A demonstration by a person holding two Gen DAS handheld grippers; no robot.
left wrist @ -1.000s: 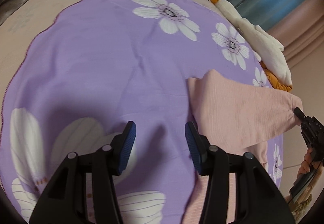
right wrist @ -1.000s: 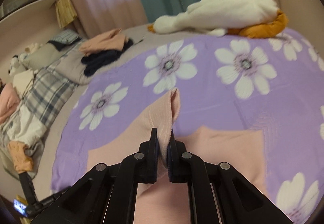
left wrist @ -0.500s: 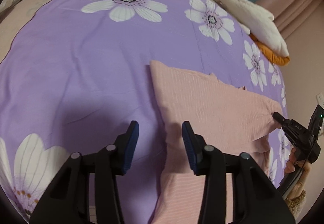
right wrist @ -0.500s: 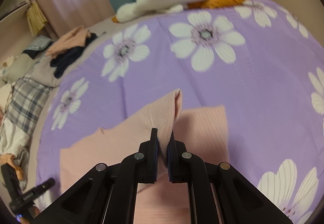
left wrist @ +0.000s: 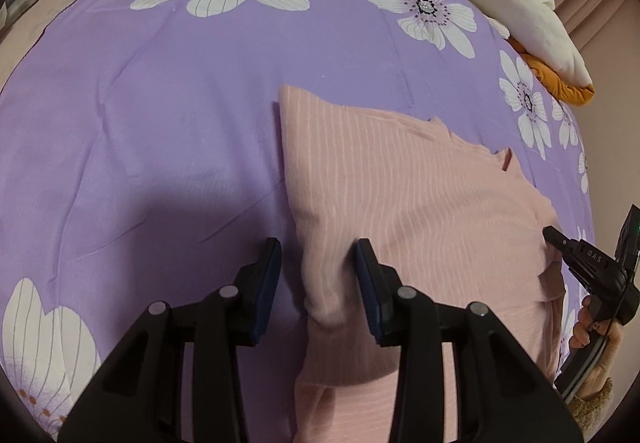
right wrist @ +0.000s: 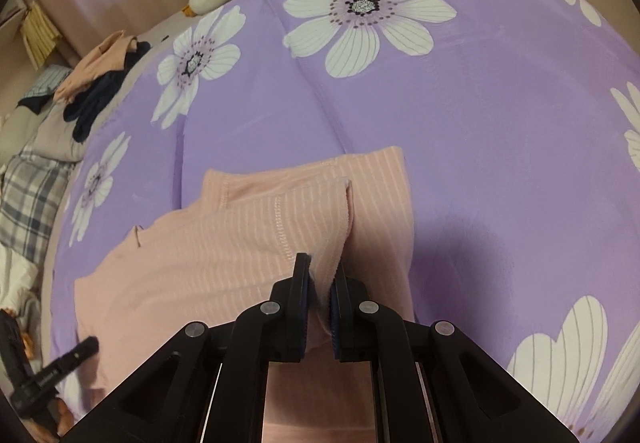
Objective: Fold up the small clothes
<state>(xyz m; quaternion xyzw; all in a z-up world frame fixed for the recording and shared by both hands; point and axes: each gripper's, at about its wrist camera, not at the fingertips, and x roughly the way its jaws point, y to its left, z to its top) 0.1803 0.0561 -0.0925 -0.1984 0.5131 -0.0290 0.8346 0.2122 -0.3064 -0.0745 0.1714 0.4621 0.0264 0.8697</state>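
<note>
A pink ribbed garment [left wrist: 400, 195] lies partly folded on the purple flowered bedspread [left wrist: 160, 103]. My left gripper [left wrist: 318, 263] is open, its jaws on either side of the garment's left folded edge, low over the cloth. My right gripper [right wrist: 320, 275] is shut on a fold of the same pink garment [right wrist: 240, 243] and holds it down close to the layer beneath. The right gripper also shows at the right edge of the left wrist view [left wrist: 592, 267]. The left gripper shows at the lower left of the right wrist view [right wrist: 52, 371].
A white and orange pile of clothes [left wrist: 520, 11] lies at the bedspread's far right edge. A pile of peach and dark clothes [right wrist: 100, 83] and a plaid blanket [right wrist: 28, 195] lie beyond the bedspread's left side.
My right gripper has carried the pink fold across and lowered it onto the garment. My left gripper has moved right until its open jaws straddle the garment's left edge.
</note>
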